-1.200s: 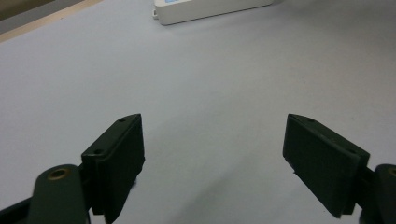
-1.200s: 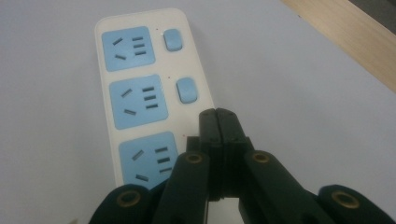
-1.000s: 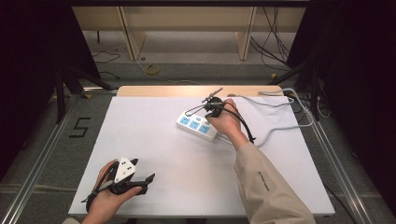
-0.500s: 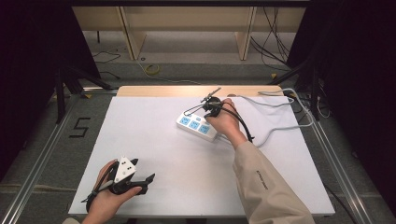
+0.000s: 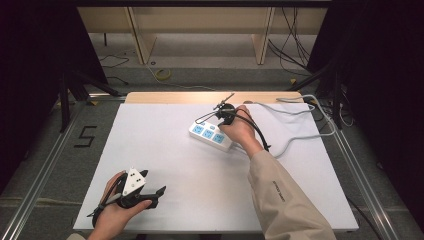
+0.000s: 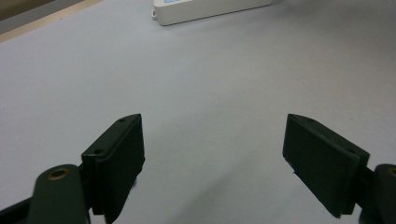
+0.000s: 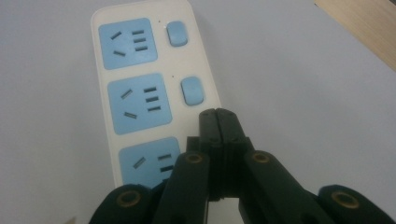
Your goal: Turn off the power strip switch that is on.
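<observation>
We find nothing changed between the earlier pictures and now. Our right gripper (image 5: 223, 111) sits in the same spot over the power strip (image 5: 211, 135), and our left gripper (image 5: 137, 190) lies where it was near the front edge of the worktop (image 5: 170, 165).
</observation>
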The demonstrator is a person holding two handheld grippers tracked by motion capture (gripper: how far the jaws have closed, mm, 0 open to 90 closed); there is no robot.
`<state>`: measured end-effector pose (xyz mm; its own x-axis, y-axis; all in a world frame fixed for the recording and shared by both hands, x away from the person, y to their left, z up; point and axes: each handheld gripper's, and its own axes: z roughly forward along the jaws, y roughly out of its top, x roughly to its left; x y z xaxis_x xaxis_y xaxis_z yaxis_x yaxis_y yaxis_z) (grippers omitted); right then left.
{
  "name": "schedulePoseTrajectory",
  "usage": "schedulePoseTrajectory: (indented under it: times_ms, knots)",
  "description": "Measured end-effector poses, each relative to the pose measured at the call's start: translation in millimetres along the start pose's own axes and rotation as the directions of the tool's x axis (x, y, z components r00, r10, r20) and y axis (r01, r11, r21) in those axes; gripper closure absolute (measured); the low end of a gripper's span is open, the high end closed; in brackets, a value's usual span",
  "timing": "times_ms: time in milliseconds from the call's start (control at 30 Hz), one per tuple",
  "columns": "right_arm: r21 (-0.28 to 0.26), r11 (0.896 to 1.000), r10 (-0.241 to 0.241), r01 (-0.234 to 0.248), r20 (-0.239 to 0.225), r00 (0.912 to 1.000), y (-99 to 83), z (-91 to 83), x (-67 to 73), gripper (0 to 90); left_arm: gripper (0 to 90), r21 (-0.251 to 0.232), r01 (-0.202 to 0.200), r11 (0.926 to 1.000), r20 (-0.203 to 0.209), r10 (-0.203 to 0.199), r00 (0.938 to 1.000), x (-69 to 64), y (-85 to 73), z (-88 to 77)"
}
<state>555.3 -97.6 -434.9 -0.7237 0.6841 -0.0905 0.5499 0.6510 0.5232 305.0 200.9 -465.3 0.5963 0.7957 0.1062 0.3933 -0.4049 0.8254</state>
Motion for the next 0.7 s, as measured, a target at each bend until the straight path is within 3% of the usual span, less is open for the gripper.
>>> schedulePoseTrajectory:
  times_ms: [700]
  knots:
    - [0.048, 0.999, 0.005, -0.005, -0.002, 1.0, -0.8, 4.7, -1.5, 90.0, 20.6, 0.0, 0.0, 1.0, 0.001, 0.0, 1.0, -0.2, 0.0, 0.2]
